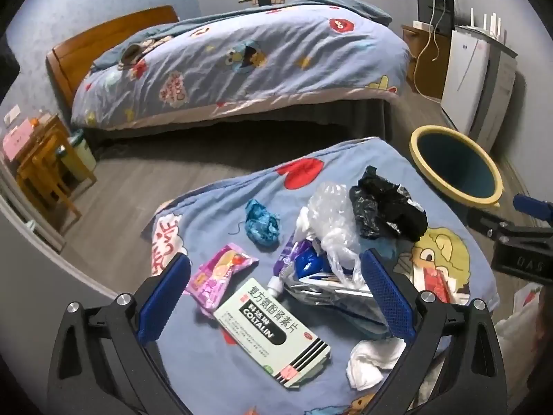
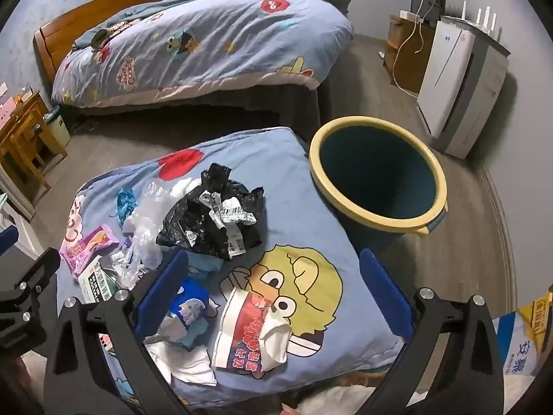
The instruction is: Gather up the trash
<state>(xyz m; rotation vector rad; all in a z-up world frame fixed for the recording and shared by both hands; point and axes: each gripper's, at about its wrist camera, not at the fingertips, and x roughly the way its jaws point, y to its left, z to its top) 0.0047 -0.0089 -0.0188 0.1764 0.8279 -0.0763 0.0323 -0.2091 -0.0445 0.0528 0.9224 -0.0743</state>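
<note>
Left wrist view suggests lowering the spread, empty left claw (image 1: 273,297) squarely over the white-and-black cardboard medicine box (image 1: 273,332) before carrying it to the yellow-rimmed blue bin (image 1: 456,169) at two o'clock.

Trash scattered on blue cartoon pillow: medicine box (image 1: 273,332) flat between left gripper (image 1: 276,301) fingers; crumpled black bag (image 2: 214,221) just beyond right gripper (image 2: 276,294); red-white wrapper (image 2: 252,332) between its fingers. Bin (image 2: 378,180) upright, far right.
</note>
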